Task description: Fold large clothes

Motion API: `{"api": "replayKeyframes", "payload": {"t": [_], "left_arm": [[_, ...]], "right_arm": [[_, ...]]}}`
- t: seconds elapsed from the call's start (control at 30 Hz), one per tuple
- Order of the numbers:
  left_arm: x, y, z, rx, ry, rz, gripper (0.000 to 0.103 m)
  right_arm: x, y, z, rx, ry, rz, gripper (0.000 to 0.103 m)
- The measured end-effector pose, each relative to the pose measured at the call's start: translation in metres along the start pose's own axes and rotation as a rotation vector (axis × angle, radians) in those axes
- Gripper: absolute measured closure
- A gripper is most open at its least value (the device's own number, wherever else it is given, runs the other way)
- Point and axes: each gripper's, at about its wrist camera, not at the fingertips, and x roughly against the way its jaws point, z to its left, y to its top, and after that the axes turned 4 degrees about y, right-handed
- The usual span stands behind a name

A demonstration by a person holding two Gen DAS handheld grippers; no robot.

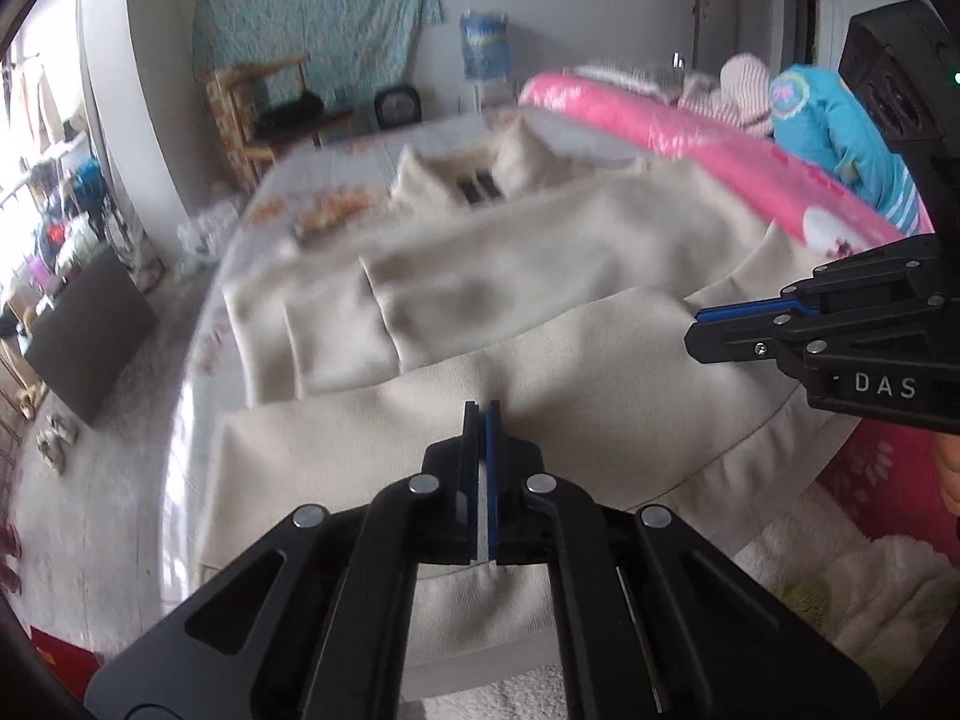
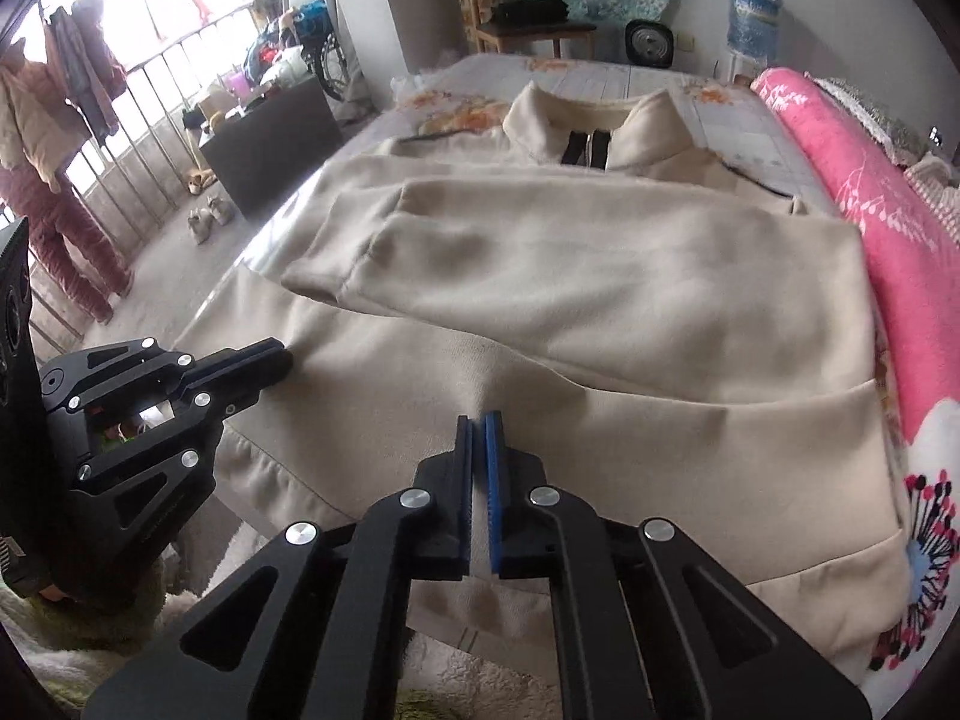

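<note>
Bed with grey floral sheet carries the cream zip-collar jacket, sleeves folded across its chest. White lettering "DAS" shows on the right gripper. Left gripper and right gripper both angle downward, each clenched on a pinch of hem fabric directly at its tips.

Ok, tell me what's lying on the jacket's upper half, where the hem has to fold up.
Only the jacket's own folded-in sleeves lie across the chest; nothing foreign shows there. Left gripper and right gripper are each shut on hem fabric.
</note>
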Motion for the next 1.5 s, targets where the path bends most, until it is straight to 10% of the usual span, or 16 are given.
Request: {"api": "replayKeyframes", "payload": {"t": [0.7,0.9,1.07,1.23,1.37,1.5], "left_arm": [[-0.066,-0.018,-0.006,0.000,0.039,0.114,0.101],[-0.066,-0.017,-0.005,-0.006,0.040,0.115,0.101],[-0.067,-0.017,-0.007,-0.014,0.048,0.117,0.101],[-0.067,-0.018,-0.009,-0.012,0.062,0.116,0.101],[-0.066,-0.018,-0.010,-0.014,0.066,0.116,0.101],[-0.066,-0.018,-0.009,-0.014,0.064,0.117,0.101]], "right_arm": [[-0.034,-0.009,-0.043,-0.069,-0.064,-0.017,0.099],[0.036,-0.032,-0.131,-0.245,-0.299,-0.086,0.067],[0.036,-0.033,-0.156,-0.235,-0.366,-0.050,0.067],[0.010,-0.028,-0.162,-0.147,-0.401,0.019,0.067],[0.004,-0.023,-0.159,-0.087,-0.409,0.013,0.092],[0.034,-0.014,-0.134,-0.037,-0.438,-0.114,0.098]]}}
